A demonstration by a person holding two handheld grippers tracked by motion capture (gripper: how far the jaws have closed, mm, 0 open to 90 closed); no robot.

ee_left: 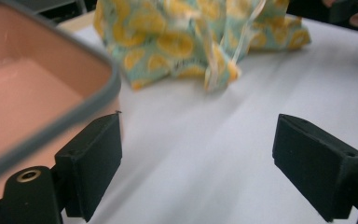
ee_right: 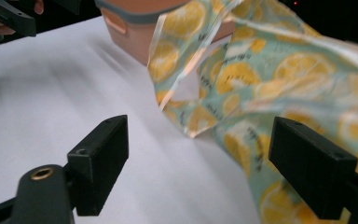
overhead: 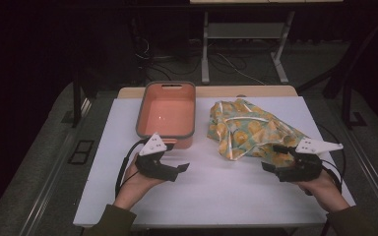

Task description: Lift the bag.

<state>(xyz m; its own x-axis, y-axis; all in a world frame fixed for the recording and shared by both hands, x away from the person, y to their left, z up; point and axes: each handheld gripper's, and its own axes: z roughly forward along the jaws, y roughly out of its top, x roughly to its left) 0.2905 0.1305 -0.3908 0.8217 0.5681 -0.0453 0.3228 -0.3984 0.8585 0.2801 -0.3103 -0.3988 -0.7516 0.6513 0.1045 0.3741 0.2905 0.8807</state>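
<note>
A white table (overhead: 211, 191) holds two things. One is a rectangular salmon-pink plastic tub (overhead: 167, 114) with a grey rim, its long axis running away from the person. The other is one crumpled, glossy bag (overhead: 246, 129) printed with yellow lemon slices on pale green, lying just right of the tub. The left gripper (overhead: 177, 169) sits near the tub's front corner, jaws wide and empty. The right gripper (overhead: 273, 158) is at the bag's near edge, jaws wide apart.

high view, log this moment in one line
left gripper: open, by tub | right gripper: open, at cloth edge | tub: empty | cloth: crumpled on table, right of tub
</note>
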